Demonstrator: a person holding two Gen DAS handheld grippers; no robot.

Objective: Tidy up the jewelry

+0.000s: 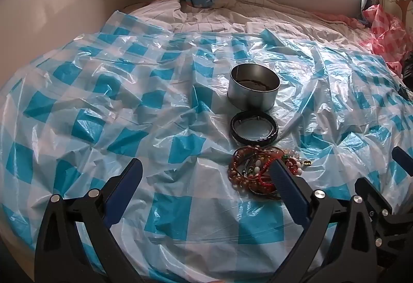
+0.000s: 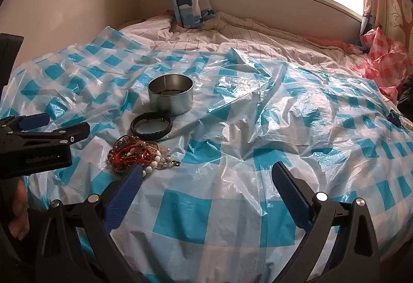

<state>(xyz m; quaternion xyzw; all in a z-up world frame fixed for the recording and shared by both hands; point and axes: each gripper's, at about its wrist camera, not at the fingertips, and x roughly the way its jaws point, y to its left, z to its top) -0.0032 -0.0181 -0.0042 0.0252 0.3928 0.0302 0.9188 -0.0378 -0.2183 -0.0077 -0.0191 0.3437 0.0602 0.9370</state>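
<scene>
Two grippers hang over the bed, both with jaws spread wide and nothing between them. The left gripper (image 1: 206, 179) sits low in the left wrist view, its right finger overlapping the beads (image 1: 258, 169); whether it touches them I cannot tell. The right gripper (image 2: 206, 185) fills the bottom of the right wrist view, its left finger tip just beside the same pile.

The jewelry lies in a short line on the plastic sheet (image 1: 103, 102), right of centre in the left view and left of centre in the right view. Nearest is the tangled heap of beaded strands, red cord and white beads. Just beyond it lies the black bracelet (image 1: 254, 128), flat, and just beyond that stands the tin (image 1: 254, 87).

Risks, as I judge them: the strands are knotted together, so a pinch on one would likely drag the others along or snag. The sheet is slick and creased over soft bedding; a finger pressing down could catch the film and shift everything, or tip the tin. The bracelet lies flat, so a jaw may slide over it.

The tin is open and upright. Something dark lies on its floor; what it is I cannot tell.
</scene>
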